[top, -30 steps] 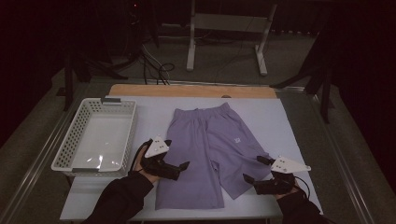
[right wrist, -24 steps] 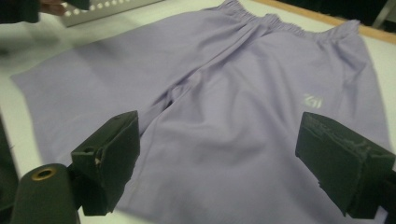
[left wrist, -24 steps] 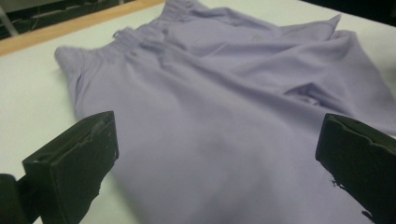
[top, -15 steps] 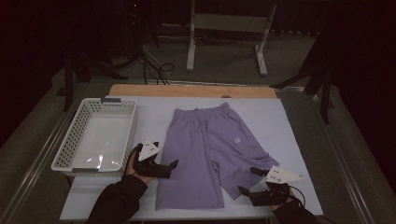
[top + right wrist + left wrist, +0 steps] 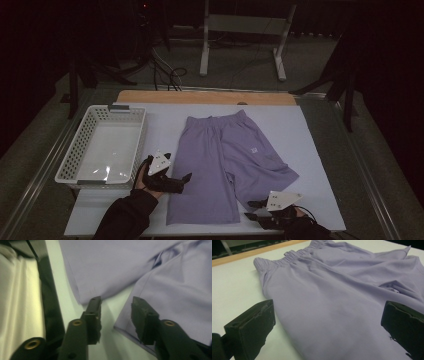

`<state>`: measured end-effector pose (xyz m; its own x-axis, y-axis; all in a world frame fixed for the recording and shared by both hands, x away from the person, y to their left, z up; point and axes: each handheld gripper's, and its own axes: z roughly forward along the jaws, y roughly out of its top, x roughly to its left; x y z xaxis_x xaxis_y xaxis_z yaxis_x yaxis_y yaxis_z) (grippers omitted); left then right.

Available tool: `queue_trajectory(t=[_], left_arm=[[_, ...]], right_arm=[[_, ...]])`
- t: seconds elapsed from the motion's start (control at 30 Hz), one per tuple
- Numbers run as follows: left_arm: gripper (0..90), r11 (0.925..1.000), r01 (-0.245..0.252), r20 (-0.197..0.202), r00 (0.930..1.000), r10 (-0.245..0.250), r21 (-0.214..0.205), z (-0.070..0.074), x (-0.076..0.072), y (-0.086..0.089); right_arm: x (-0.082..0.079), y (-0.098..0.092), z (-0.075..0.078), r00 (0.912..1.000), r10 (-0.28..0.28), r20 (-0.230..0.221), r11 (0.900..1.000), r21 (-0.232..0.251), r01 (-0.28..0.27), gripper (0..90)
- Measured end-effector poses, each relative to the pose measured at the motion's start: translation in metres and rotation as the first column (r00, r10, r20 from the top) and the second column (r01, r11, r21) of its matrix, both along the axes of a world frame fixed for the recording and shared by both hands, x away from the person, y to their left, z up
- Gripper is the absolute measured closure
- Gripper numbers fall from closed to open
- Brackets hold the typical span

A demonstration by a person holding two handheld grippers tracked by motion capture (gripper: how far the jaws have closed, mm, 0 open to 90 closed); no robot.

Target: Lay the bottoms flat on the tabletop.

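A pair of purple shorts (image 5: 225,150) lies flat on the white table (image 5: 310,150), waistband at the far side. My left gripper (image 5: 180,172) rests at the outer edge of the left leg. It is open wide, and in the left gripper view (image 5: 329,322) its jaws straddle the cloth (image 5: 332,290) without touching it. My right gripper (image 5: 250,210) sits low by the front edge at the leg hems. Its jaws have just been closing. In the right gripper view (image 5: 116,302) they stand apart over the strip of bare table between the two hems (image 5: 112,265), pressing on nothing.
A white mesh basket (image 5: 75,155) stands at the table's left, close to my left hand. A wooden strip (image 5: 205,96) runs along the far edge. Beyond the table are a metal stand (image 5: 245,30) and cables on the dark floor.
My right gripper has come toward the front edge and a little left, down to the hems, and its jaws have narrowed. The left gripper has shifted slightly toward the front.
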<state>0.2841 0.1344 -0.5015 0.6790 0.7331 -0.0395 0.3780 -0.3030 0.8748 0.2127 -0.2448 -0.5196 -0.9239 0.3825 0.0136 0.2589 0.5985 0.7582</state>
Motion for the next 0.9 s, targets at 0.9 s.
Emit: queue_trajectory(t=[0.9], left_arm=[[0.1, 0.9999, 0.003, -0.001, 1.0, -0.003, 0.01, 0.0, 0.0, -0.001]], right_arm=[[-0.026, 0.032, 0.055, 0.9988, 0.03, 0.038, 0.9872, 0.155, -0.036, 66.2]])
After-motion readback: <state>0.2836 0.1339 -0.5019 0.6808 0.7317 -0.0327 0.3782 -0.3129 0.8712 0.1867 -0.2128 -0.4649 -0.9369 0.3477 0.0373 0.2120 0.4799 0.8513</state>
